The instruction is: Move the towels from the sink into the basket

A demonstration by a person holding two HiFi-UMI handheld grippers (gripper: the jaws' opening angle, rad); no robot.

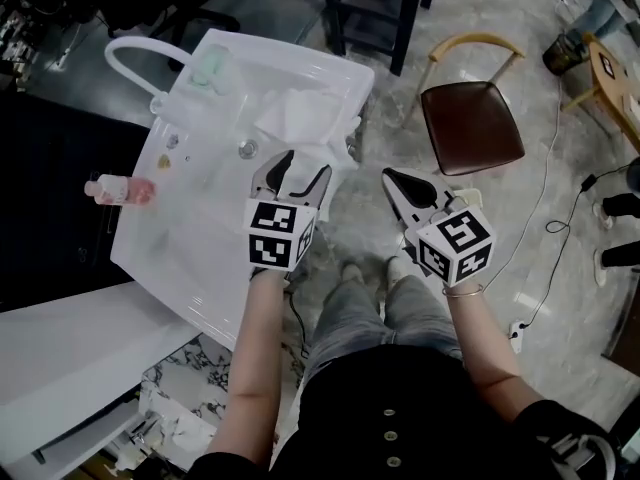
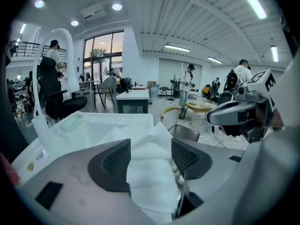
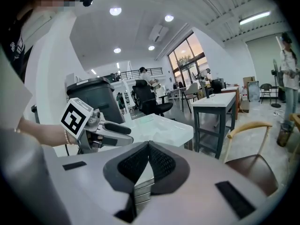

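Observation:
A crumpled white towel (image 1: 300,118) lies in the right part of the white sink (image 1: 330,63) and hangs over its near right edge. My left gripper (image 1: 303,166) is at that edge, jaws open, with the towel (image 2: 147,172) lying loosely between its pads. My right gripper (image 1: 392,178) hovers over the floor just right of the sink, shut with nothing in it; its tips meet in the right gripper view (image 3: 148,144). I see no basket in any view.
A white arched faucet (image 1: 130,53) and a green soap bar (image 1: 208,68) are at the sink's far end, with a pink bottle (image 1: 120,190) on its left. A brown chair (image 1: 470,123), a dark table frame (image 1: 375,8) and a floor cable (image 1: 545,228) lie to the right.

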